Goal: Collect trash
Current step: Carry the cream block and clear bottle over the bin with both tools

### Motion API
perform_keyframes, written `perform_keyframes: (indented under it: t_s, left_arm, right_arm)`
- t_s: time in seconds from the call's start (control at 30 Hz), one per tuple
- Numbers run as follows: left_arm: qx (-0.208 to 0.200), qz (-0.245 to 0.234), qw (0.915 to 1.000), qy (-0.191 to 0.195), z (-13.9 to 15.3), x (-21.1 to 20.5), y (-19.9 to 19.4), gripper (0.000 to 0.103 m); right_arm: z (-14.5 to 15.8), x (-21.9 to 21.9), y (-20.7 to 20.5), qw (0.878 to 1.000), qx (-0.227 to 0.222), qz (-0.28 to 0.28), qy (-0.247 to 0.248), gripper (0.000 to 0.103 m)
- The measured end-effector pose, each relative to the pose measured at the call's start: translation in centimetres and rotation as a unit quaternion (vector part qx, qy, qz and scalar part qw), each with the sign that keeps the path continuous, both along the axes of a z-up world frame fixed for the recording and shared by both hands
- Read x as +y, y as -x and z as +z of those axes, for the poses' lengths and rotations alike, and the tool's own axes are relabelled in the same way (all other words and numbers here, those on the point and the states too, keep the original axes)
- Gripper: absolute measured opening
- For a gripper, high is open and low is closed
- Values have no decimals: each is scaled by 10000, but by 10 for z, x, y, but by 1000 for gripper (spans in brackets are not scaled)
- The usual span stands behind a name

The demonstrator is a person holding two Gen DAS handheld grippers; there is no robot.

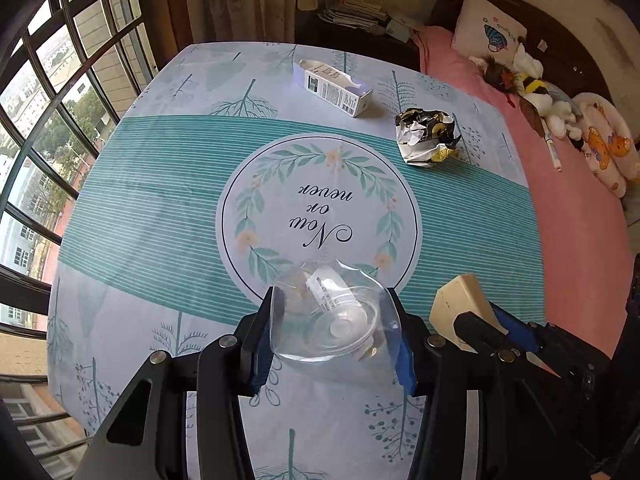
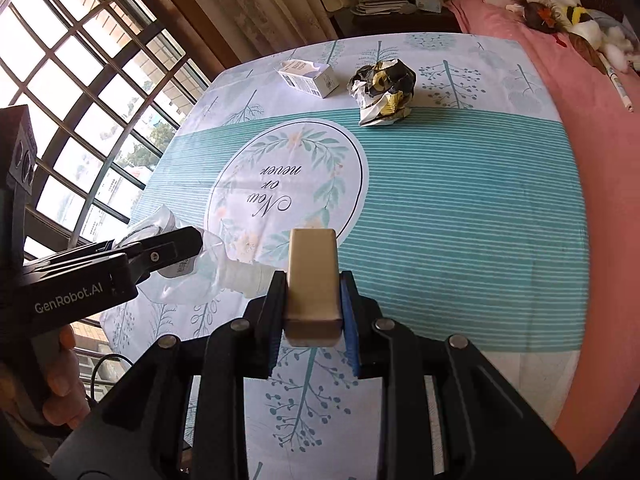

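Observation:
My left gripper (image 1: 335, 312) is shut on a crushed clear plastic bottle (image 1: 332, 316), held above the near part of the table; the same bottle (image 2: 192, 264) shows at the left of the right wrist view. My right gripper (image 2: 313, 280) is shut on a beige rectangular box (image 2: 313, 280), which also appears at lower right in the left wrist view as the beige box (image 1: 460, 304). On the far side of the table lie an open white carton (image 1: 332, 86) and a crumpled black, white and gold wrapper (image 1: 426, 136).
The table (image 1: 160, 184) wears a teal and white printed cloth. A pink bed (image 1: 572, 208) with a pillow and plush toys runs along its right side. A barred window (image 1: 48, 128) is on the left. A hand (image 2: 60, 376) holds the left gripper.

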State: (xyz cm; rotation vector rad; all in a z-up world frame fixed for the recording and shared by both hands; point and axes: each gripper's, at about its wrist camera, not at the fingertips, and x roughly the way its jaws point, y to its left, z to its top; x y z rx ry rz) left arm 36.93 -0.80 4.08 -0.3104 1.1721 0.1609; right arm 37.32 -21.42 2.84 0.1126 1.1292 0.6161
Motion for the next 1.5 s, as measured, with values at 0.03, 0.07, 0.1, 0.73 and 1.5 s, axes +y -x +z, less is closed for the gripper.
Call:
perform_keyframes:
  t_s: [0.03,0.07,0.1,0.73,1.5]
  left_arm:
    - [-42,-48,10000,10,3,2,8,49]
    - [-81,-97,9999,8,7,5,15,49]
    - [-122,-140,9998,-6,11,7,23,49]
    - [-858,-1412,9861,166,68,68,248,49]
    - [457,-2068,9765,391,-93,25,356,49]
  right_arm:
    - [3,0,8,10000,-11,-38,-15,23]
    - [6,0,14,10000,-23,-58,-23,23]
    - [9,1,22,10000,-40,-73,-18,23]
    - [54,52,266,9955,-260,-907,-94,23]
    - [-122,16,368,9798,1304,-1412,552,23]
